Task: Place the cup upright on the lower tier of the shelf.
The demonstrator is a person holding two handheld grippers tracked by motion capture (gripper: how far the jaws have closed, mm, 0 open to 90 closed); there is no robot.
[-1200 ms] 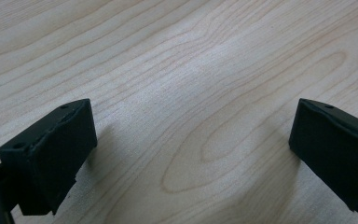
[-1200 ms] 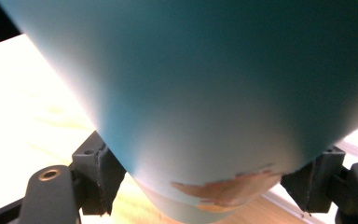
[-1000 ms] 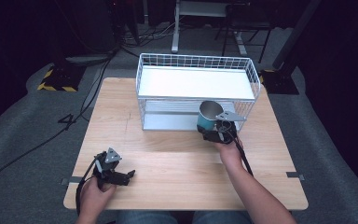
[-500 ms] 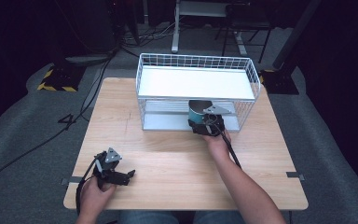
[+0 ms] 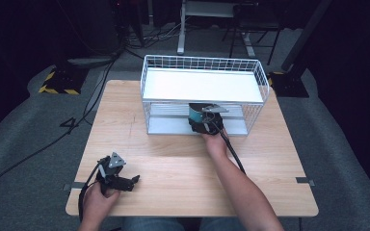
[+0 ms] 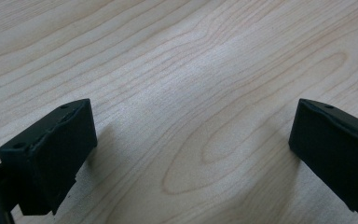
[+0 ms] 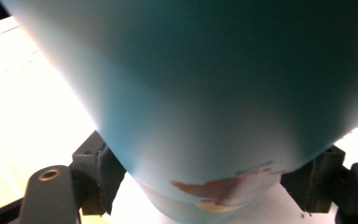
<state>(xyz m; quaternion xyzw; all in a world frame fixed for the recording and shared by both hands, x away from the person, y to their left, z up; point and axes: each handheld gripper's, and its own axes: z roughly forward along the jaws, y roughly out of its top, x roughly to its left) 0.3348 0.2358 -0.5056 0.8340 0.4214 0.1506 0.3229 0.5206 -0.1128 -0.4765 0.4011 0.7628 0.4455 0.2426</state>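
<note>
On the pale wooden counter (image 5: 173, 159), well in front and to the left of the white wire two-tier shelf rack (image 5: 147, 103), the left claw (image 5: 125, 183) rests released, jaws wide over bare wood. To the right, the right claw (image 5: 206, 123) is clenched on a teal metal cup (image 5: 195, 114) at the mouth of the rack's lower tier. Judging by this, the cup is being placed there; next comes setting it down upright and letting go. Both tiers look otherwise empty.
</note>
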